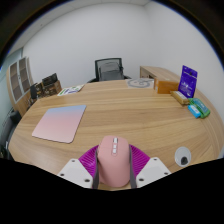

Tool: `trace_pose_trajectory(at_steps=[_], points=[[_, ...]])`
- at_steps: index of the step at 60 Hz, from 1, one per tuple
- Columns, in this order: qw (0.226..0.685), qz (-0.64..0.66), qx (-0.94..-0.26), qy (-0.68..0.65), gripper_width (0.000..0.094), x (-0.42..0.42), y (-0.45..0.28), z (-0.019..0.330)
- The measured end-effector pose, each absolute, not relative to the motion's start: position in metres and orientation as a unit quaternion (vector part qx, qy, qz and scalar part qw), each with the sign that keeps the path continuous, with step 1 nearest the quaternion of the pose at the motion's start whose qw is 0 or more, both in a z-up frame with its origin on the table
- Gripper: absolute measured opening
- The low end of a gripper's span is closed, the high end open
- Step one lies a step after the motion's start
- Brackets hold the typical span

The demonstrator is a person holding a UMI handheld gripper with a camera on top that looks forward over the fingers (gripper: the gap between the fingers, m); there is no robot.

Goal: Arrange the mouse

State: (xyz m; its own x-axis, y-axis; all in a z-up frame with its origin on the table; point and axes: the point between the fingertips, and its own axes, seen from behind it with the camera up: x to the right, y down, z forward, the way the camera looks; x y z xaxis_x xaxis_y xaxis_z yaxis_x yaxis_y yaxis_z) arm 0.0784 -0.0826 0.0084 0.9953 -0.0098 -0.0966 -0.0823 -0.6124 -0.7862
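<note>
I have the pink mouse (113, 160) clamped in my claw (113, 172), both purple pads (90, 160) pressing its sides, so the pickup looks done. I judge it is lifted off the tabletop (120, 110), though I cannot see its underside.

What is left, as I read the task, is setting it down in its place, most likely on or beside the mouse mat (60, 122), which lies ahead of my fingers and off to the left, well apart from the mouse.

The way to the mat looks open. A small round white gadget (183, 155) sits near my right finger. Far right stand a purple box (188, 79) and a teal packet (196, 107). A white plate (140, 84) lies at the far edge before an office chair (110, 69).
</note>
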Motion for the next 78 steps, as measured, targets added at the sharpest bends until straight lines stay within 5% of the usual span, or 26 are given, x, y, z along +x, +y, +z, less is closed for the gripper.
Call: trace_pose_trajectory(at_steps=[18, 48, 57, 62, 78], points=[[0.468, 0.036, -0.883, 0.001, 0.0421, -0.102, 0.018, 0.068], [0.409, -0.010, -0.912, -0.026, 0.0431, -0.179, 0.077, -0.005], [0.382, 0.003, -0.924, -0.002, 0.0590, -0.178, 0.073, -0.008], [0.369, -0.011, -0.929, -0.005, 0.0851, -0.170, 0.065, -0.008], [0.397, 0.039, -0.917, 0.024, 0.0837, -0.174, 0.002, 0.037]])
